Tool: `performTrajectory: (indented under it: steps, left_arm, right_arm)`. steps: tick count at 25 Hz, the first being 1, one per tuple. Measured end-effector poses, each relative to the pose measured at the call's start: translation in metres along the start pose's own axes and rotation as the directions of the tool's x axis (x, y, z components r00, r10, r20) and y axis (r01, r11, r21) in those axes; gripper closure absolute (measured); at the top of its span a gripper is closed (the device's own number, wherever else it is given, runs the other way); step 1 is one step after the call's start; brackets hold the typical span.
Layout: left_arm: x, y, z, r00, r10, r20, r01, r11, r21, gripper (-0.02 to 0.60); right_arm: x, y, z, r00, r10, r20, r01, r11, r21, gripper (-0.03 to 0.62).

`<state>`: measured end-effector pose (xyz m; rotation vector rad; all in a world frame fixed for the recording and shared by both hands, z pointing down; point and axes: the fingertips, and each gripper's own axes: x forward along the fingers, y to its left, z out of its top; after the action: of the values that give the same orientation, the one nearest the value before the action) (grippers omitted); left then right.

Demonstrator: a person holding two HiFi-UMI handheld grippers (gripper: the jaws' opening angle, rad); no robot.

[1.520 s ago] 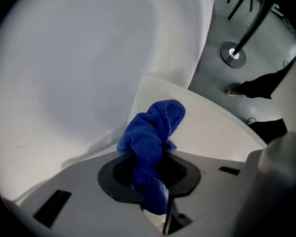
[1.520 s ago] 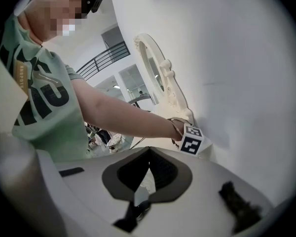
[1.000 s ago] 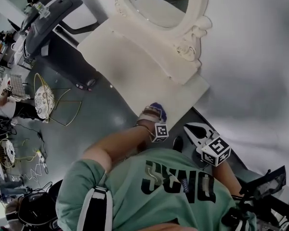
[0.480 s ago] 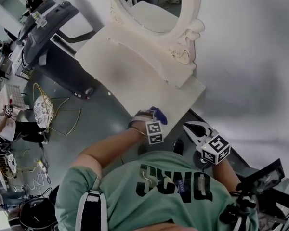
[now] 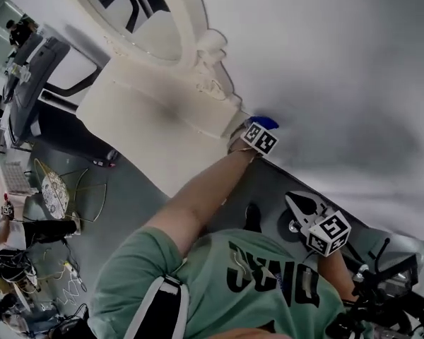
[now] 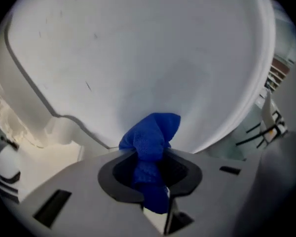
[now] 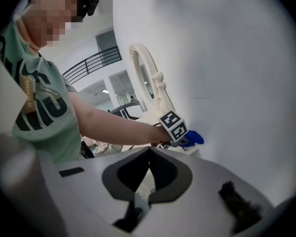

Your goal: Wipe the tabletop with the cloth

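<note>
Count: two grippers, one cloth, one table, one mirror.

Surface and room: a dark floor (image 5: pixel 120 196) on the left. Next comes the cream tabletop (image 5: pixel 148 129), bare, with an oval mirror (image 5: pixel 138 20) in a carved frame standing along its back edge. A plain white wall (image 5: pixel 325 62) fills the right.

Tools: my left gripper (image 6: pixel 151 154) is reached out to the table's right end, beside the foot of the mirror frame. Its jaws are pinched on the blue cloth (image 6: pixel 150 142). A bunched fold pokes out past the tips, close to the wall. I cannot tell whether the cloth touches the tabletop. My right gripper (image 7: pixel 149 152) is held low by my body, well apart from the table, with its jaws pressed together and nothing between them.
</note>
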<state>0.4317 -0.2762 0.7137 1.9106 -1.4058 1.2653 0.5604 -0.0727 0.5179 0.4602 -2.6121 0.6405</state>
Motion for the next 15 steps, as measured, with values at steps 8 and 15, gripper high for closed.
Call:
performTrajectory:
  steps: [8, 15]
  left_arm:
    - [0.045, 0.010, -0.025, 0.990, 0.077, -0.122, -0.078, 0.997, -0.007, 0.483]
    - [-0.002, -0.017, -0.091, 0.995, -0.035, -0.089, 0.042, 0.996, 0.078, 0.485]
  right_arm:
    - [-0.006, -0.014, -0.015, 0.999, 0.014, -0.033, -0.012, 0.998, 0.058, 0.582]
    - [0.032, 0.020, -0.001, 0.994, 0.090, -0.067, -0.090, 0.996, -0.005, 0.582]
